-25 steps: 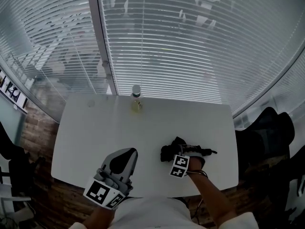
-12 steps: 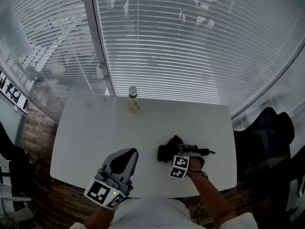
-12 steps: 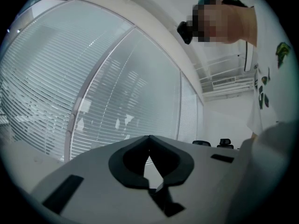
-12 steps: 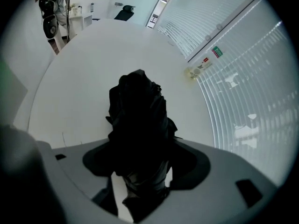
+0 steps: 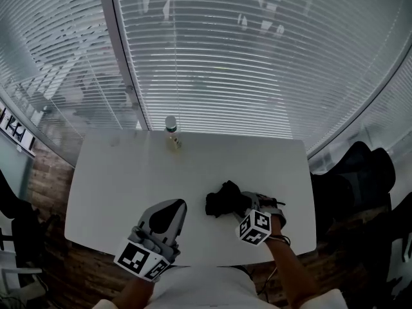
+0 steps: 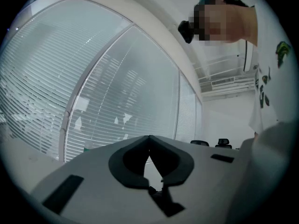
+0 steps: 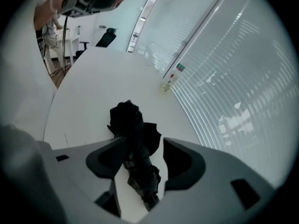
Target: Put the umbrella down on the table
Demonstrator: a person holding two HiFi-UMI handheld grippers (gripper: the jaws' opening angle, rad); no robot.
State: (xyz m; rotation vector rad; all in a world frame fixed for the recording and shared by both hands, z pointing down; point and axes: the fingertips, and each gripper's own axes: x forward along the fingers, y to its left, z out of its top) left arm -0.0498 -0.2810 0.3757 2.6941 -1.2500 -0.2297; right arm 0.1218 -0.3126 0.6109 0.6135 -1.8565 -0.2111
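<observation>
The black folded umbrella [image 5: 225, 200] lies on the white table [image 5: 116, 179], its handle pointing right. My right gripper [image 5: 248, 211] hangs just above its handle end, tilted down. In the right gripper view the umbrella [image 7: 128, 118] shows between the jaws of the right gripper [image 7: 143, 141]. The jaws are closing, with a gap beside the umbrella on the right, and the pads do not press on it. My left gripper [image 5: 174, 203] hovers at the table's near edge, shut and empty. Its tips meet in the left gripper view [image 6: 149, 138].
A small bottle [image 5: 171, 131] stands at the table's far edge by the window blinds [image 5: 257, 76]; it also shows in the right gripper view [image 7: 168, 84]. A black chair [image 5: 360, 172] stands off the table's right end. Wooden floor lies beyond the left edge.
My right gripper has lifted off the umbrella and drawn back toward the near right. The umbrella stays on the table. My left gripper has barely moved.
</observation>
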